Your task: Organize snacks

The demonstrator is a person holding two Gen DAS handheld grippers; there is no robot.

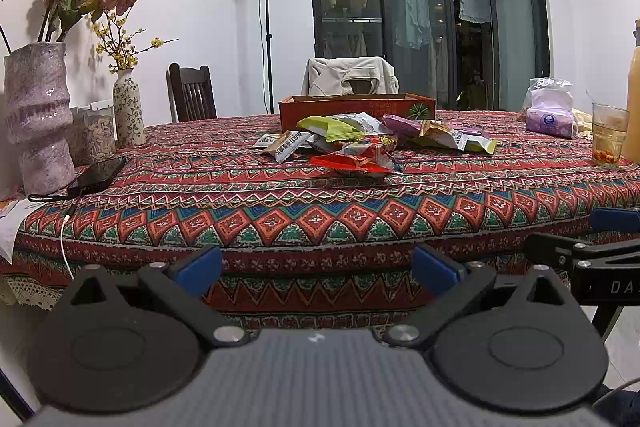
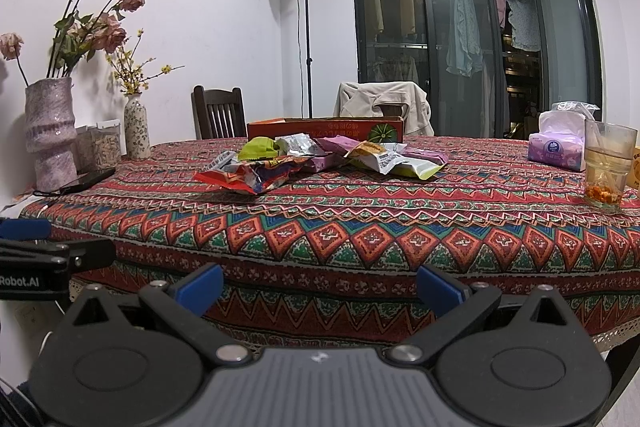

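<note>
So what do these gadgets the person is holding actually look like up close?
Each hand-held gripper, left and right, is matte black plastic: two angled fingers tipped with blue pads, pivoting on round silver bolts beside large rounded discs. Behind sits a ribbed grey body. The left one's side, seen from the right camera, carries white "Robot.AI" lettering. No sleeves or hands show.

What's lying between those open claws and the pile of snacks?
Only bare patterned tablecloth. Both wrist views show nothing between the open left gripper or right gripper and the snacks.
</note>
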